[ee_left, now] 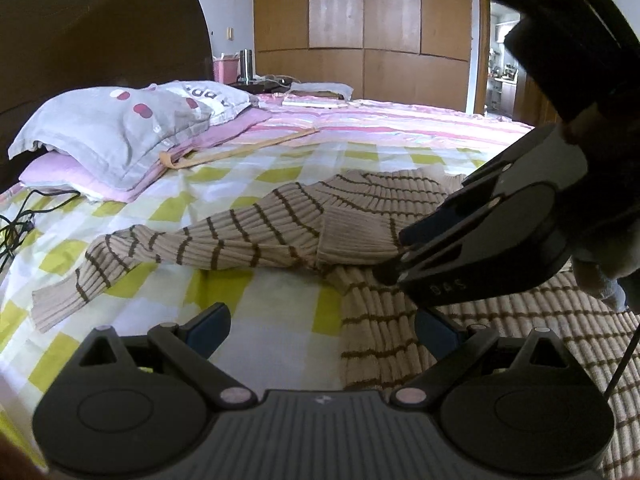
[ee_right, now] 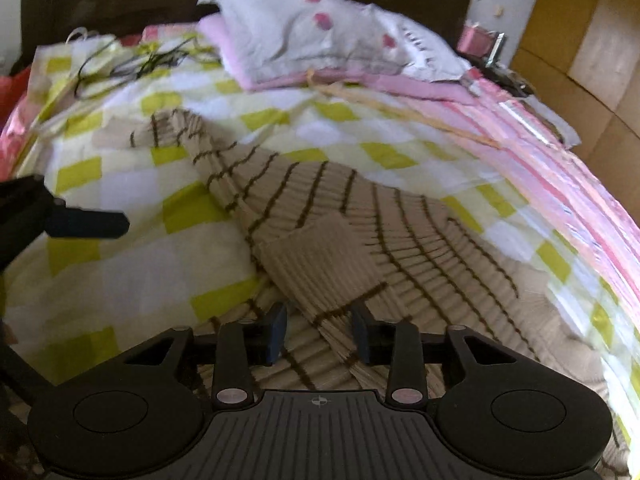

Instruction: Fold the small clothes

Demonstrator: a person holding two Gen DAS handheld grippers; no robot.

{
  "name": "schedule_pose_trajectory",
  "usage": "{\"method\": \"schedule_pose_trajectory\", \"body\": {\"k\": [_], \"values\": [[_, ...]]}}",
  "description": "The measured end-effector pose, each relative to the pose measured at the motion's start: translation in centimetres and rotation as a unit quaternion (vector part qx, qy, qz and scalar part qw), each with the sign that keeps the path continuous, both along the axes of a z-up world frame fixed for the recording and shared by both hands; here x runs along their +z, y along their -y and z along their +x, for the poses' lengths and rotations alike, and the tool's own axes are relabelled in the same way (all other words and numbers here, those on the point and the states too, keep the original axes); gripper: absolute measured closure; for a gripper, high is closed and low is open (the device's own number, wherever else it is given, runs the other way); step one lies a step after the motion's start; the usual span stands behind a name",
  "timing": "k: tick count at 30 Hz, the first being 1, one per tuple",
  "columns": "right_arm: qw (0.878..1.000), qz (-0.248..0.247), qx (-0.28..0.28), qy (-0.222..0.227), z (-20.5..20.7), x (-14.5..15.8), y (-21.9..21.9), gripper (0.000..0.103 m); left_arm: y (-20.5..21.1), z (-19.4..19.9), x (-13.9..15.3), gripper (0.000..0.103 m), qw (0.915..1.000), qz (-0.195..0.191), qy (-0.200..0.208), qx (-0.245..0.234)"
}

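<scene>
From my left wrist, the striped sweater (ee_left: 304, 224) lies across the middle of the frame on the checked sheet (ee_left: 168, 208). One sleeve (ee_left: 132, 256) runs down toward the lower left, its cuff well apart from everything. The sweater's body fills the lower right, under my left claw's right side. My left claw (ee_left: 320, 330) sits at the bottom with its jaws spread wide and nothing between them; only sheet and the sweater's edge show in the gap. My right claw (ee_left: 394, 258) comes in from the right edge, its tips down at a raised fold of the knit. From this side I cannot tell whether it pinches the cloth.

From my right wrist, a folded cuff (ee_right: 320, 256) lies just ahead of my right claw (ee_right: 319, 334), in the lower middle. The jaws stand partly apart, a corner of the fold reaching down between them. The pads do not look pressed on it, so I read it as released. The long sleeve (ee_right: 224, 172) runs away toward the upper left. One left finger (ee_right: 96, 220) shows at the left edge, over the sheet, beside the sleeve and not touching it.

My judgement: the right claw is nearer to the fold, the left nearer to the long sleeve.
</scene>
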State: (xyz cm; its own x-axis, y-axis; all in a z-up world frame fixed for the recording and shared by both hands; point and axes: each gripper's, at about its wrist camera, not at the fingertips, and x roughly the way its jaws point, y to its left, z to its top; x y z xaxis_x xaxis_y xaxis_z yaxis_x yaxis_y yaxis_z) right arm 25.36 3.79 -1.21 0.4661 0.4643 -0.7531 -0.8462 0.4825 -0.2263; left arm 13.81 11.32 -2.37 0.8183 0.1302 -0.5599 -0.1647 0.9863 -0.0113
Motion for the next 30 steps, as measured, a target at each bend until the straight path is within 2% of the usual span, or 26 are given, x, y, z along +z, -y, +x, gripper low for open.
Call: {"method": "schedule_pose_trajectory", "body": {"k": [1,2,4,7,9,11,13,14,16,18,21,22,25,30], "values": [[1.000,-0.004,-0.005,0.001,0.0,-0.2,-0.1,0.088,0.0,0.0,0.0,0.000,1.0000,0.000,0.001,0.001],[1.000,-0.007,-0.014,0.003,0.2,-0.4,-0.2,0.094,0.0,0.0,0.0,0.000,1.0000,0.000,0.002,0.001],[0.999,0.011,-0.038,-0.009,0.7,0.2,0.5,0.099,0.0,-0.1,0.2,0.000,1.0000,0.001,0.007,0.001],[0.991,0.073,-0.110,-0.027,2.3,2.4,3.0,0.100,-0.2,-0.3,0.4,0.000,0.9999,-0.004,0.013,0.004],[0.977,0.128,-0.167,-0.031,3.5,4.4,5.1,0.100,-0.4,-0.3,0.5,0.000,0.9998,-0.008,0.014,0.006],[0.957,0.189,-0.219,-0.031,4.3,6.7,7.1,0.100,-0.5,-0.4,0.7,0.000,0.9997,-0.013,0.019,0.009],[0.942,0.227,-0.248,-0.021,4.5,8.1,8.2,0.100,-0.6,-0.5,0.8,0.000,0.9995,-0.015,0.025,0.012],[0.938,0.237,-0.251,-0.012,4.3,8.5,8.2,0.100,-0.6,-0.5,0.9,0.000,0.9995,-0.015,0.026,0.012],[0.945,0.228,-0.232,-0.009,3.9,8.1,7.1,0.100,-0.6,-0.5,0.9,0.000,0.9995,-0.013,0.025,0.012],[0.957,0.199,-0.210,-0.025,3.6,6.2,5.0,0.099,-0.5,-0.4,0.7,0.000,0.9997,-0.011,0.021,0.011],[0.973,0.136,-0.167,-0.080,3.4,2.4,1.9,0.097,-0.4,-0.4,0.6,0.000,0.9998,-0.007,0.018,0.008],[0.975,0.124,-0.162,-0.085,3.2,1.5,1.4,0.093,-0.4,-0.3,0.6,0.000,0.9998,-0.006,0.018,0.007],[0.976,0.130,-0.151,-0.094,2.2,1.0,1.8,0.092,-0.3,-0.4,0.5,0.000,0.9998,-0.006,0.017,0.004],[0.963,0.177,-0.181,-0.090,2.2,3.1,6.1,0.092,-0.2,-0.3,0.4,0.000,0.9999,-0.005,0.015,0.004]]}}
